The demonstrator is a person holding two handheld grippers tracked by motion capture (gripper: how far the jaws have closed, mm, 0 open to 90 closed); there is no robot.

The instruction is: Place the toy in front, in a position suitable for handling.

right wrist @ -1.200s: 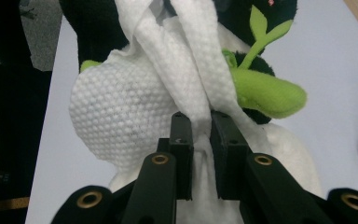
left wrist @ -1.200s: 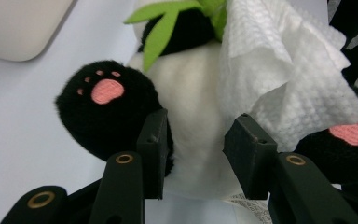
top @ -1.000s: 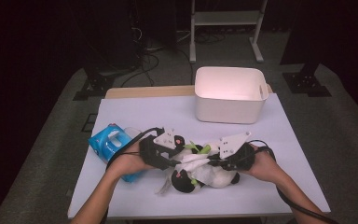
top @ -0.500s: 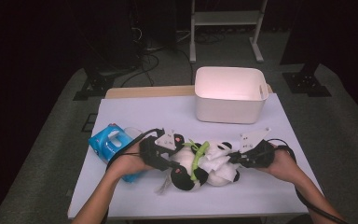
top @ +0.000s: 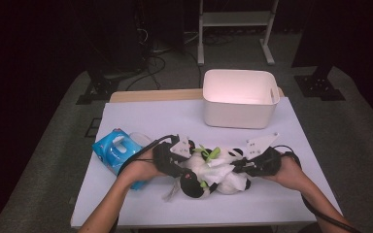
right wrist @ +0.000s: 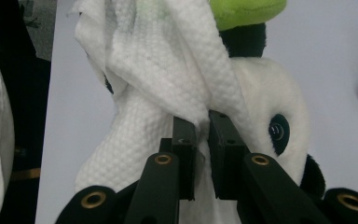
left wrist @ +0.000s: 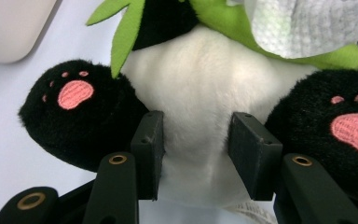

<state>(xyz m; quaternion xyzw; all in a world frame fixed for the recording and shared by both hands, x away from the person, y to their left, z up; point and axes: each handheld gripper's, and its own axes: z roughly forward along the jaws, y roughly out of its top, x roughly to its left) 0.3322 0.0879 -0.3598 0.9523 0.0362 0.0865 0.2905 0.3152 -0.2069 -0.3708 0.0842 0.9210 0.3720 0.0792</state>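
Plainly, a soft job for both hands:
Panda plush toy (top: 209,175): lay on its back on the counter (top: 175,116), near the person's edge, between the two hands; light, squashy, nothing fragile about it.
Left gripper (left wrist: 196,140): jaws half spread and pressed into the white belly of the toy, between the two black feet with pink paw prints; the fur dimpled under the pads (left wrist: 150,140), so it was pinching the plush body.
Wet wipe (right wrist: 168,79): thin, limp, embossed white sheet draped over the toy's head and chest; likely to tear or slide if pulled hard, best taken by a bunched fold.
Right gripper (right wrist: 201,140): jaws nearly together, nipping a gathered fold of the wet wipe just beside the panda's eye; they had just been easing slightly apart, with the sheet between them.
Grip advice: belly for holding the toy steady, not the loose green leaf (left wrist: 121,32).
Nearby: white bin (top: 240,97) well apart at the far side; blue wipe pack (top: 114,150) just beside the left hand.
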